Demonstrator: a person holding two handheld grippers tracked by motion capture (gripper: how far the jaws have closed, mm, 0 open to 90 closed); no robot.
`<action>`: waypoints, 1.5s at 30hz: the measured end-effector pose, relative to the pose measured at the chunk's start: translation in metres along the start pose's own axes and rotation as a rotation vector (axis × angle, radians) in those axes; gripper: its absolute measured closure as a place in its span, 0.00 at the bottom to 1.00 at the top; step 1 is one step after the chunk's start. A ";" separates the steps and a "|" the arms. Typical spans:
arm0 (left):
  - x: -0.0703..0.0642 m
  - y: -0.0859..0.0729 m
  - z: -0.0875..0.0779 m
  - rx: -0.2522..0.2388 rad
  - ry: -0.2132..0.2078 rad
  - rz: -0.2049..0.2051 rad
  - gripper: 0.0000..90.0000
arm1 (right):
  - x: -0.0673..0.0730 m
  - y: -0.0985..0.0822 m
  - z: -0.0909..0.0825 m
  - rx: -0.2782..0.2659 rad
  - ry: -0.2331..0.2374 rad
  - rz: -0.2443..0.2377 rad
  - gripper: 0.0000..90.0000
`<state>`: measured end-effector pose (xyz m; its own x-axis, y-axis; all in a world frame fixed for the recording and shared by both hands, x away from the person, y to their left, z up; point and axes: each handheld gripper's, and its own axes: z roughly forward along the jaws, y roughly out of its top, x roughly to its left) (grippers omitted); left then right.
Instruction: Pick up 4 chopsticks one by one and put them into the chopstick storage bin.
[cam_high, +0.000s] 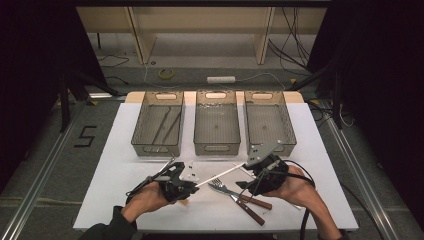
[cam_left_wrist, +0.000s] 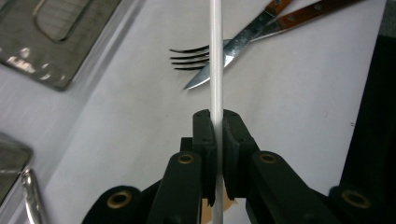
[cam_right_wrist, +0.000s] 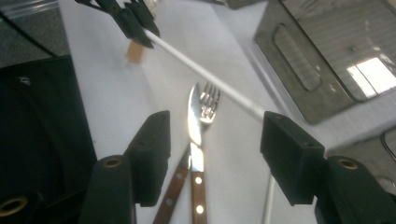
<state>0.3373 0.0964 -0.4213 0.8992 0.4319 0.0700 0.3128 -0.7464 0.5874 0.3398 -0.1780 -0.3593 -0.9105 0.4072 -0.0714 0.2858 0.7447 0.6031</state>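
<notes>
Apparently mid-handover, the left gripper (cam_left_wrist: 216, 122) clamped a white chopstick (cam_high: 220, 174) just above the fork (cam_high: 216, 185) and knife (cam_high: 247, 210); the right gripper (cam_right_wrist: 212, 144) stood open beside it. Next, a bin (cam_high: 157, 145) needed choosing.

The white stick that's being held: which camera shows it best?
The right gripper view: the white stick runs from the left gripper towards the open right gripper. The left gripper view shows the stick clamped in its jaws. The high view shows it small, between both hands.
</notes>
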 end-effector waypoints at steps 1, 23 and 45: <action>0.003 -0.001 -0.002 -0.003 0.005 -0.015 0.95 | -0.001 -0.004 0.000 0.002 -0.006 0.013 0.46; 0.043 -0.020 -0.032 -0.098 0.116 -0.228 0.95 | -0.036 -0.083 0.006 0.237 -0.084 0.297 0.37; 0.080 -0.031 -0.059 -0.183 0.223 -0.362 0.95 | -0.038 -0.103 0.016 0.410 -0.071 0.322 0.44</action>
<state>0.3812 0.1838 -0.3858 0.6479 0.7617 -0.0059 0.5173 -0.4342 0.7375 0.3500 -0.2615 -0.4312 -0.7388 0.6739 0.0045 0.6544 0.7158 0.2439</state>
